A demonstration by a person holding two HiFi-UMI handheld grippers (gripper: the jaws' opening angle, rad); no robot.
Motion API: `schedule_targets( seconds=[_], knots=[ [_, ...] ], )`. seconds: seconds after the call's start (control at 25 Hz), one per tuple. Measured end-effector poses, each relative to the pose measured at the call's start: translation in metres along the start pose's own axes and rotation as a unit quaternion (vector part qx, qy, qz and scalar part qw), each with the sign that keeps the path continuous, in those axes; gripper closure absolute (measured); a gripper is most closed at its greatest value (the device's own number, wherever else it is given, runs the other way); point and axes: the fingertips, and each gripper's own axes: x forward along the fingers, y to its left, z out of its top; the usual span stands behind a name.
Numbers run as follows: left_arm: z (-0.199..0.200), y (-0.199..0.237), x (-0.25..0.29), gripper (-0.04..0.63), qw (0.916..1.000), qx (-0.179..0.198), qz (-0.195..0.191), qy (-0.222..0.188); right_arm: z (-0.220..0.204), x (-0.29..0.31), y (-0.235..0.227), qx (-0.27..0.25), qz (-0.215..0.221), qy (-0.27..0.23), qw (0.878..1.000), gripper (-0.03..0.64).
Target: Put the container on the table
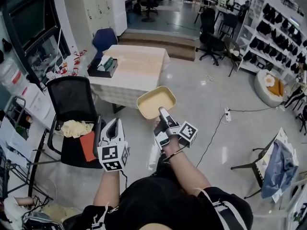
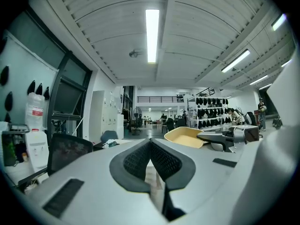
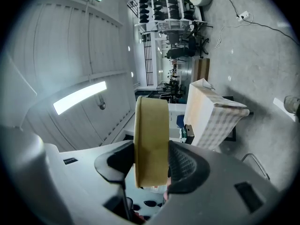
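Note:
A shallow yellow container (image 1: pixel 155 101) hangs in the air over the floor, a little short of the table (image 1: pixel 140 75) with its pale checked cloth. My right gripper (image 1: pixel 162 111) is shut on the container's near rim; in the right gripper view the container (image 3: pixel 151 142) stands on edge, with a pad pressed on each side. The table (image 3: pixel 209 112) lies ahead to the right there. My left gripper (image 1: pixel 115 123) is beside it to the left, shut on nothing, its pads (image 2: pixel 140 158) meeting at the tips. From the left gripper view the container (image 2: pixel 184 136) shows ahead to the right.
A dark tray with a green box (image 1: pixel 103 65) sits on the table's left end. A black office chair (image 1: pixel 73 120) holding a cloth and an orange sheet stands left of me. A blue chair (image 1: pixel 103 39) is behind the table. A power strip with its cable (image 1: pixel 227 115) lies on the floor at right.

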Motion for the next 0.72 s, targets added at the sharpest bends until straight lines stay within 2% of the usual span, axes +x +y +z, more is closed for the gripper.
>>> schedule_targets(
  seconds=[0.2,0.36,0.56,0.72],
  knots=[
    [-0.004,0.013,0.059,0.583,1.0000,0.001,0.001,0.005,0.029,0.053,-0.024,0.013,-0.004,0.002,1.000,0.387],
    [-0.003,0.025,0.128,0.583,1.0000,0.002,0.008,0.005,0.064,0.113,-0.047,0.012,-0.007,0.009,1.000,0.387],
    [-0.006,0.036,0.243,0.583,0.9996,0.006,0.017,0.021,0.121,0.209,-0.090,0.020,-0.015,0.033,0.999,0.387],
    [0.015,0.051,0.350,0.583,0.9993,0.010,0.026,0.023,0.181,0.303,-0.111,0.021,-0.021,0.048,0.998,0.387]
  ],
)
